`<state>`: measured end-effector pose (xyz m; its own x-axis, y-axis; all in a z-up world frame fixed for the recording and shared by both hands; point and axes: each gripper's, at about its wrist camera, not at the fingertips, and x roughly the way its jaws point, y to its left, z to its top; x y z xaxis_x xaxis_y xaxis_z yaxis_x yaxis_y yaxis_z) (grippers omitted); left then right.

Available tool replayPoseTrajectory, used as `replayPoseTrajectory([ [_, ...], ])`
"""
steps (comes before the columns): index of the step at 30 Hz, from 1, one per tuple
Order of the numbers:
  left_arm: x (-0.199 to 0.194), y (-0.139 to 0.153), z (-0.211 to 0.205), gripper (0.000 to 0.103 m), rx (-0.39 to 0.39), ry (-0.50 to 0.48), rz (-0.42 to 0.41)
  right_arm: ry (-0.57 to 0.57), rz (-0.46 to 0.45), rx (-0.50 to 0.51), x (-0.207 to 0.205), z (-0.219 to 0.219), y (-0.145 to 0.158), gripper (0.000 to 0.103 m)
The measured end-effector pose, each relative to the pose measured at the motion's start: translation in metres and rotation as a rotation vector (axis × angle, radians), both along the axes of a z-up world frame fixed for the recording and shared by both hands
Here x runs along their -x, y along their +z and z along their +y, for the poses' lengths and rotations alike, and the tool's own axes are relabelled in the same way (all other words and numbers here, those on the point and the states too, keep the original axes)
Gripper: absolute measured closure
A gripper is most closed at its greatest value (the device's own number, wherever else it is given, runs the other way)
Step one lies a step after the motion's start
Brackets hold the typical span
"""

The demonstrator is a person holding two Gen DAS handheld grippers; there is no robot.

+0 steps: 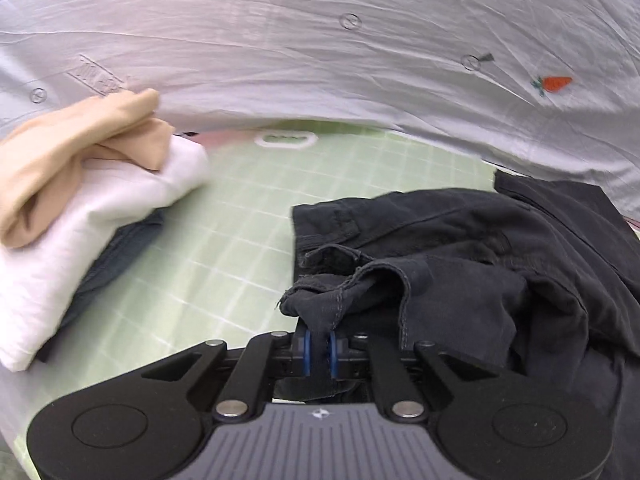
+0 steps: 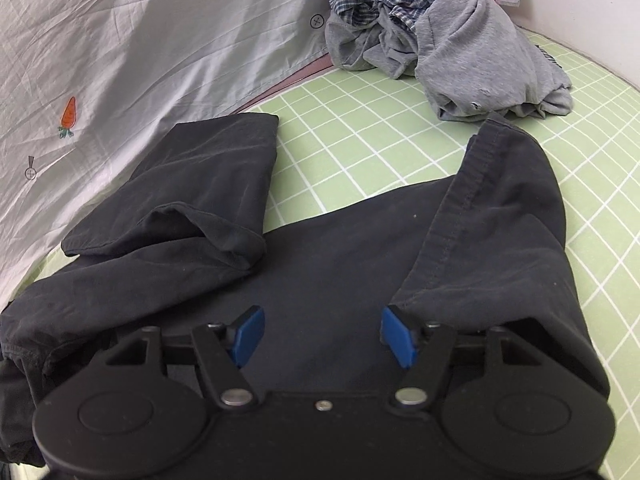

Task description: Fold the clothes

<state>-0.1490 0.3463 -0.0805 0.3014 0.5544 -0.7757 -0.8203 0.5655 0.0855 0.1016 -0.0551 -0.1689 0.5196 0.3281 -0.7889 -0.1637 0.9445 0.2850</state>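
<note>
Two grippers on one dark garment (image 2: 340, 248), spread on the green grid mat (image 2: 360, 136). Left gripper (image 1: 320, 350): jaws pinched tight on a hemmed edge, prob. to lift it for a fold. Right gripper (image 2: 322, 334): jaws spread, nothing between, low over the flat cloth, likely about to grab. Folded stack (image 1: 80, 208) sits left; unfolded gray pile (image 2: 440, 32) waits at the back.

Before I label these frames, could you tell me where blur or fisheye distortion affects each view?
Left wrist view: the folded stack at left is motion-smeared; the mat grid bows. Right wrist view: sharper; grid lines curve, and corners vignette black.
</note>
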Motion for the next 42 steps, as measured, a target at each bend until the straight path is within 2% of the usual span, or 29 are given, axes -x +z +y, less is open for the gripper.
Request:
replayPoseTrajectory([
  [5,0.037,0.000,0.010,0.093,-0.088,0.076,0.107,0.022,0.010,-0.010,0.017,-0.002,-0.003,0.037],
  [10,0.070,-0.012,0.023,0.092,0.013,0.167,0.069,0.061,-0.029,0.070,0.039,0.002,-0.002,0.036],
  [15,0.069,-0.026,0.006,0.091,-0.024,0.154,0.139,0.139,-0.105,0.208,0.059,0.009,0.000,0.030],
  [21,0.073,-0.033,0.010,0.089,0.014,0.191,0.107,0.172,-0.196,0.351,0.069,0.009,0.006,0.026],
  [22,0.076,-0.033,0.010,0.086,0.021,0.198,0.099,0.170,-0.209,0.363,0.070,0.007,0.008,0.025],
  [25,0.083,-0.035,0.010,0.085,0.054,0.226,0.071,0.109,-0.298,0.418,0.066,-0.007,0.012,0.024],
  [27,0.086,-0.036,0.010,0.084,0.069,0.237,0.057,0.005,-0.328,0.499,0.055,-0.025,0.010,0.023],
  [30,0.085,-0.038,0.010,0.083,0.073,0.236,0.067,-0.105,-0.259,0.535,0.034,-0.060,0.002,0.031],
  [32,0.083,-0.039,0.009,0.083,0.079,0.240,0.073,-0.152,-0.238,0.571,0.029,-0.077,-0.004,0.032],
  [36,0.080,-0.043,0.007,0.073,0.117,0.260,0.060,-0.217,-0.150,0.467,0.033,-0.099,-0.012,0.029],
  [41,0.091,-0.038,0.007,0.065,0.178,0.293,-0.015,-0.329,0.007,0.198,0.049,-0.119,-0.030,0.026],
  [42,0.095,-0.037,0.007,0.064,0.195,0.304,-0.038,-0.338,0.021,0.173,0.052,-0.119,-0.032,0.026],
])
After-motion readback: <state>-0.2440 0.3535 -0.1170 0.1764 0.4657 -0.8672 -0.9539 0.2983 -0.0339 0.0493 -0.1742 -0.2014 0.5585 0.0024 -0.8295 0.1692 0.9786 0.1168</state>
